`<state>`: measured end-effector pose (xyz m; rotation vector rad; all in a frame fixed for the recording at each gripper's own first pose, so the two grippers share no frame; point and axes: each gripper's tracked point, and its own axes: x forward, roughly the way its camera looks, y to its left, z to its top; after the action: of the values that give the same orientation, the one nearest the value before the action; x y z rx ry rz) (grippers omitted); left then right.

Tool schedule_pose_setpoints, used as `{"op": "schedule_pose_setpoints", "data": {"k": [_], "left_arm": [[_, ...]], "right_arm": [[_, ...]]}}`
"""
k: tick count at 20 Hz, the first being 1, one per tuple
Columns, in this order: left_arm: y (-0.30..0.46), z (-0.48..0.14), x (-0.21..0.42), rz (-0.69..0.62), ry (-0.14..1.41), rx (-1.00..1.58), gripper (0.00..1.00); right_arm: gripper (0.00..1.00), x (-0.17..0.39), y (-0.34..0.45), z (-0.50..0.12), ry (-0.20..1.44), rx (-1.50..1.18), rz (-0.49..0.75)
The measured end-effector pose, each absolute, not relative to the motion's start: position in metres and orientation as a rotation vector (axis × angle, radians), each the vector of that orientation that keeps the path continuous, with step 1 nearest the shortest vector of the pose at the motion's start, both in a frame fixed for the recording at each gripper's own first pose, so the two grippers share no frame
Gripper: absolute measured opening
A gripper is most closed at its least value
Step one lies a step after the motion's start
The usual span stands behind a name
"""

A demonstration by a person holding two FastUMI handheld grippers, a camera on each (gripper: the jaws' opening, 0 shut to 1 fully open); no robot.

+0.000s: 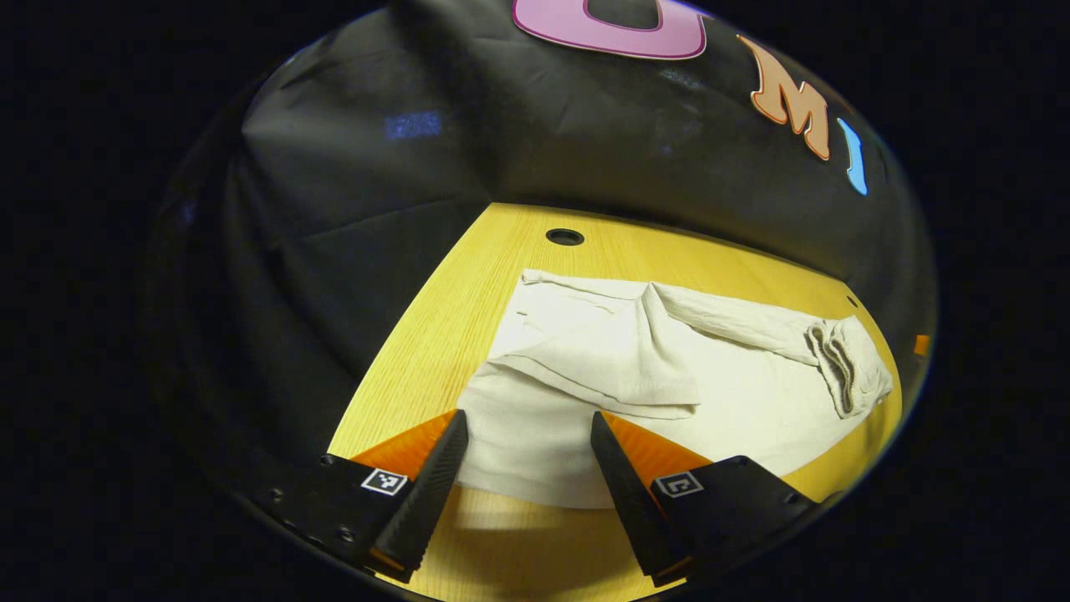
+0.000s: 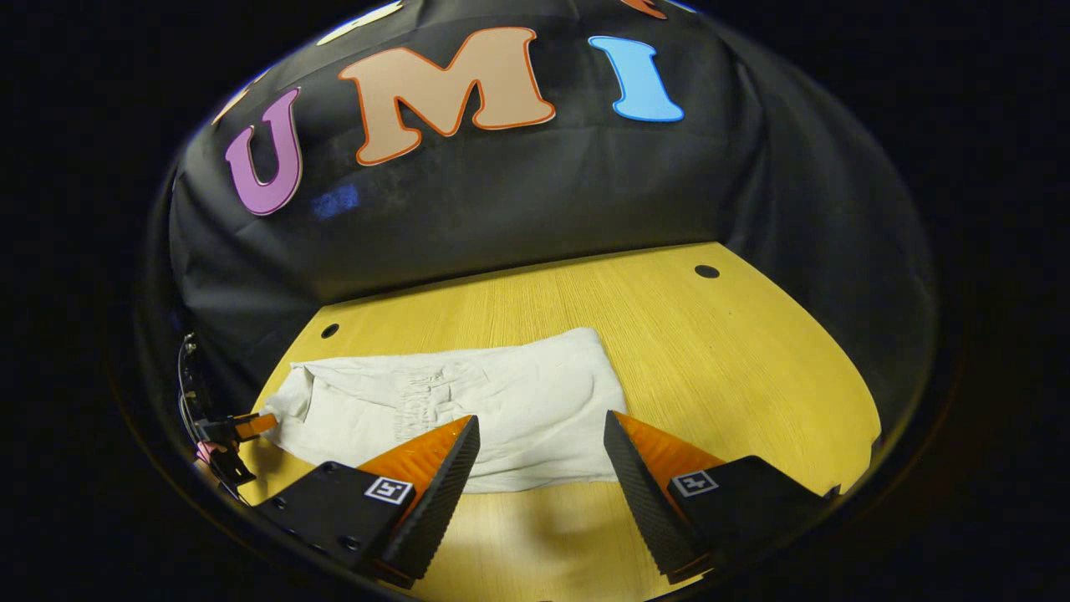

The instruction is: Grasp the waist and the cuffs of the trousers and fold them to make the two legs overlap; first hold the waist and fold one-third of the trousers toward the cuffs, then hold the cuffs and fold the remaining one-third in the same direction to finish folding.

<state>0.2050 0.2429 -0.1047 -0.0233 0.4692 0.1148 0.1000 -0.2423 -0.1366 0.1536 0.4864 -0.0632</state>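
Loosely rumpled, pale woven trousers (image 1: 652, 376) lie on the wood-grain table (image 2: 752, 351), both the left gripper (image 1: 528, 456) and right gripper (image 2: 542, 460) gaping above them.

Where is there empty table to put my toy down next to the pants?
Bare yellow wooden table lies between the cream cloth trousers and the black booth wall, in the right gripper view. A narrower strip runs beside the trousers toward the round hole. It is crowded by both open grippers' fingers, at the near edge.
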Motion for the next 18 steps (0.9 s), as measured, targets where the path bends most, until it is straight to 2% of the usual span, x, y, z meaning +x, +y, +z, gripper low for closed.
{"op": "schedule_pose_setpoints", "data": {"k": [3,7,8,9,10,11,12,15,18], "left_arm": [[0.245,-0.106,0.204,0.117,0.482,-0.004,0.9],[0.254,-0.108,0.206,0.153,0.497,0.023,0.76],[0.252,-0.105,0.208,0.143,0.487,0.015,0.65],[0.243,-0.108,0.209,0.143,0.491,0.002,0.49],[0.24,-0.109,0.211,0.143,0.492,0.005,0.34],[0.237,-0.109,0.211,0.132,0.49,0.001,0.3],[0.234,-0.108,0.212,0.13,0.489,-0.003,0.16],[0.231,-0.108,0.215,0.129,0.491,0.0,0.02],[0.23,-0.104,0.217,0.135,0.479,-0.005,0.0]], "right_arm": [[0.91,0.101,-0.238,-0.139,0.497,0.158,-0.051],[0.91,0.103,-0.234,-0.139,0.498,0.174,-0.035],[0.91,0.103,-0.233,-0.137,0.495,0.177,-0.031],[0.97,0.103,-0.233,-0.138,0.497,0.179,-0.029],[0.97,0.102,-0.233,-0.137,0.497,0.179,-0.028],[0.97,0.104,-0.234,-0.136,0.496,0.177,-0.029],[0.97,0.103,-0.235,-0.136,0.497,0.175,-0.029],[0.96,0.103,-0.236,-0.134,0.493,0.175,-0.03],[0.96,0.103,-0.238,-0.131,0.487,0.177,-0.031]]}}
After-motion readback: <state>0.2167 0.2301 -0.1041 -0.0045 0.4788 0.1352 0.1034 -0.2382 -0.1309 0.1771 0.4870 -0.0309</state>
